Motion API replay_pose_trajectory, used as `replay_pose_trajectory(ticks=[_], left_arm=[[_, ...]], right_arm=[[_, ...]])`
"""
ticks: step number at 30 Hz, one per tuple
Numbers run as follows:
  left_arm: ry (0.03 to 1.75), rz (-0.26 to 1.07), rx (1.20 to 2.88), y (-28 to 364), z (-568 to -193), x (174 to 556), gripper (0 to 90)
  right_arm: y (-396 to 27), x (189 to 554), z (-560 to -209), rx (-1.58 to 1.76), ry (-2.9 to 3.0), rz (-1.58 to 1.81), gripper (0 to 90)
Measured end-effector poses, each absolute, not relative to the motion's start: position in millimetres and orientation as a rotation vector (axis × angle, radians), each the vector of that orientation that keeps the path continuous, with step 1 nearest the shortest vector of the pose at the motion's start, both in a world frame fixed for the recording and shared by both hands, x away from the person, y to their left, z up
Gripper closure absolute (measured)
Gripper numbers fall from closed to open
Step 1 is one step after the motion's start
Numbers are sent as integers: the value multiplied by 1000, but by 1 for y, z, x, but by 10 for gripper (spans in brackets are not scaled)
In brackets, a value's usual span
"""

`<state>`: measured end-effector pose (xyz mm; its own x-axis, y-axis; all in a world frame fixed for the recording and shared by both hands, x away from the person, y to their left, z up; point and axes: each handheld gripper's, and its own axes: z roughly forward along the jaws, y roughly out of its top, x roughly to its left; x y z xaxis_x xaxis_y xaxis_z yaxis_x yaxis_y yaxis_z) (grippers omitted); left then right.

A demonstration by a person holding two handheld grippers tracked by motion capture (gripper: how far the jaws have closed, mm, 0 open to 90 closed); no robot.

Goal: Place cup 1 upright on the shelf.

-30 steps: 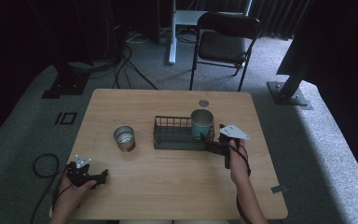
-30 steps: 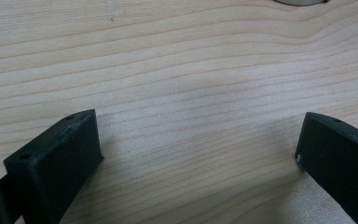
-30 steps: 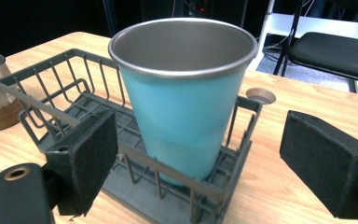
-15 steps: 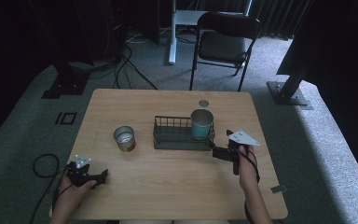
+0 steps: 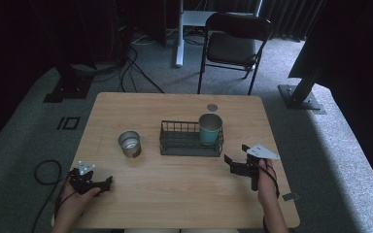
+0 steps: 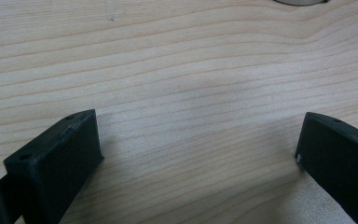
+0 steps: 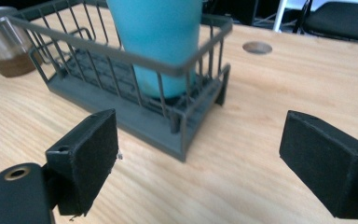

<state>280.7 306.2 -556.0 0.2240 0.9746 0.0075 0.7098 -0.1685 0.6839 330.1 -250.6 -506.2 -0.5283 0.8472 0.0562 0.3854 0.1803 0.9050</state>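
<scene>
Wood table [image 5: 175, 194], dark room behind. Right gripper [image 5: 239, 160] spread, empty, lower right of frame, aimed at basket [image 5: 190, 145]; teal cup [image 5: 210, 128] stands upright in its right end, likely just placed. Left gripper [image 5: 108, 182] spread, parked lower left. Steel cup [image 5: 129, 144] left of basket, probably next.

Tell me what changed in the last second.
The right tool drew back from the teal cup toward the person, open and empty. The cup stands in the rack; the left tool and steel cup stayed put.
</scene>
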Motion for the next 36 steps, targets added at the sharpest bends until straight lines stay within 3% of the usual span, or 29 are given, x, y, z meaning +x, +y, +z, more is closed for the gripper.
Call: replay_pose_trajectory(ticks=[36], left_arm=[[1544, 621, 1948, 306, -556, 281, 6]], right_arm=[[-308, 305, -548, 1143, 2244, 1123, 113]])
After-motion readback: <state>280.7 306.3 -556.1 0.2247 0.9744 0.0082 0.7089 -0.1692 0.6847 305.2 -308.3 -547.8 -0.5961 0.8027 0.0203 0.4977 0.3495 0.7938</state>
